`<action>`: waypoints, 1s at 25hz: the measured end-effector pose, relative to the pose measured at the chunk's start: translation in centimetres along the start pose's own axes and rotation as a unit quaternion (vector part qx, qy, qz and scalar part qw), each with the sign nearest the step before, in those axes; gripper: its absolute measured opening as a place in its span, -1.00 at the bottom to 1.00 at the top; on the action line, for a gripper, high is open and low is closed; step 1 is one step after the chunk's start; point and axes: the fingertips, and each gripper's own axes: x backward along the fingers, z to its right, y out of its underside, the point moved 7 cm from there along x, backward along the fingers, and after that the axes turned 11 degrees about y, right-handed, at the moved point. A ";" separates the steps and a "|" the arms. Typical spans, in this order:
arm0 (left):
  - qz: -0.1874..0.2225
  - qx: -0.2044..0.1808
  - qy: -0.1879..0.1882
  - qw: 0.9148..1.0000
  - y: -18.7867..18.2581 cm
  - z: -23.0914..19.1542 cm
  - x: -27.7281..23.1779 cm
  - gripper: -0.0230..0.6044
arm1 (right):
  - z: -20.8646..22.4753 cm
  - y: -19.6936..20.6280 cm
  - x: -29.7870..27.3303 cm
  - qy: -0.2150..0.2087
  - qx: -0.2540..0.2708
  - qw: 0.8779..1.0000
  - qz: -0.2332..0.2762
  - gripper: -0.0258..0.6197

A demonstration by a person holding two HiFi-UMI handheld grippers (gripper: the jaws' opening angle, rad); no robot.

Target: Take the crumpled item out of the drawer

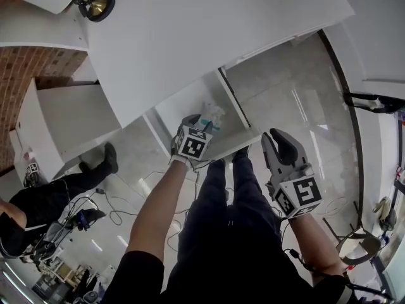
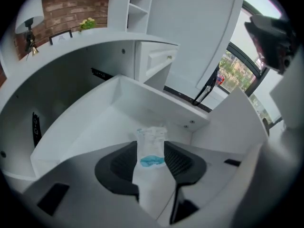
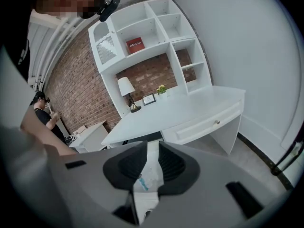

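The crumpled item (image 1: pixel 213 114), white plastic with blue print, sits between the pads of my left gripper (image 1: pixel 199 122), which is shut on it over the open white drawer (image 1: pixel 180 109). In the left gripper view the item (image 2: pixel 152 137) fills the gap between the two dark pads and stands up above the drawer's floor, with the drawer's back wall (image 2: pixel 156 106) behind it. My right gripper (image 1: pixel 276 138) hangs to the right of the drawer front, off the desk, jaws a little apart with nothing between them. Its own view looks past the gripper (image 3: pixel 152 163) toward the desk.
The white desk top (image 1: pixel 190 30) spreads above the drawer, with a brass lamp (image 1: pixel 96 6) at its far corner. A low white cabinet (image 1: pixel 69 116) stands to the left. Another person (image 1: pixel 38 201) sits at the lower left among cables (image 1: pixel 114 214). A black stand (image 1: pixel 364 246) is on the right.
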 end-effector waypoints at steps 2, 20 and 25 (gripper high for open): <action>-0.017 0.013 0.005 1.000 0.5 -1.0 -1.4 -0.42 | -0.1 1.1 -0.1 0.004 -0.008 1.000 -0.008 -0.70; -0.042 -0.056 0.013 0.997 0.5 -2.1 -3.6 -0.84 | -1.0 3.4 -0.1 0.019 -0.023 0.999 -0.038 -0.71; 0.003 -0.043 0.000 0.999 -0.6 -1.9 0.3 -0.86 | -2.1 1.4 0.3 0.015 -0.012 1.000 -0.025 -0.73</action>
